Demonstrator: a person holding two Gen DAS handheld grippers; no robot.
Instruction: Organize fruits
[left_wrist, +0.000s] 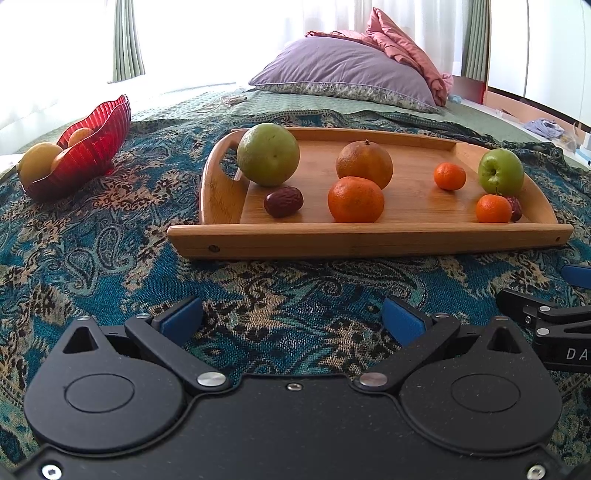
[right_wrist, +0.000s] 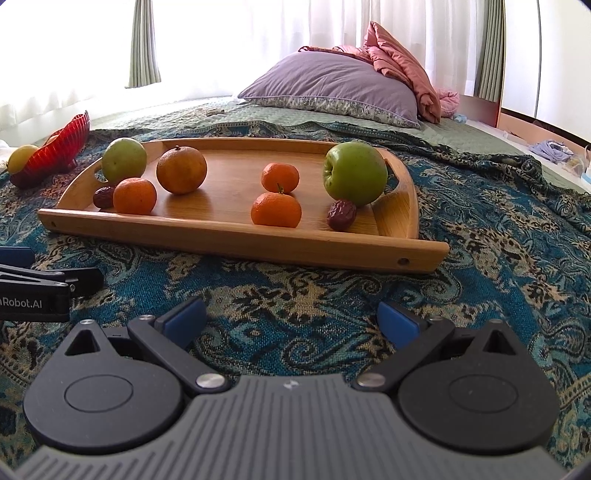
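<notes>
A wooden tray (left_wrist: 369, 242) (right_wrist: 236, 245) lies on a patterned blue cloth. On it are a green pear (left_wrist: 267, 154) (right_wrist: 123, 159), a dull orange (left_wrist: 364, 164) (right_wrist: 181, 170), several small tangerines (left_wrist: 355, 199) (right_wrist: 276, 209), a green apple (left_wrist: 501, 172) (right_wrist: 355, 173) and two red dates (left_wrist: 283, 201) (right_wrist: 341, 215). A red glass bowl (left_wrist: 94, 147) (right_wrist: 61, 149) with yellow-orange fruit stands at the far left. My left gripper (left_wrist: 291, 319) and right gripper (right_wrist: 291, 319) are open and empty, low over the cloth in front of the tray.
The cloth (left_wrist: 110, 258) covers a bed. A purple pillow (left_wrist: 343, 72) (right_wrist: 328, 85) and pink bedding (left_wrist: 402, 44) lie behind the tray. The right gripper's finger shows at the right edge of the left wrist view (left_wrist: 554, 317).
</notes>
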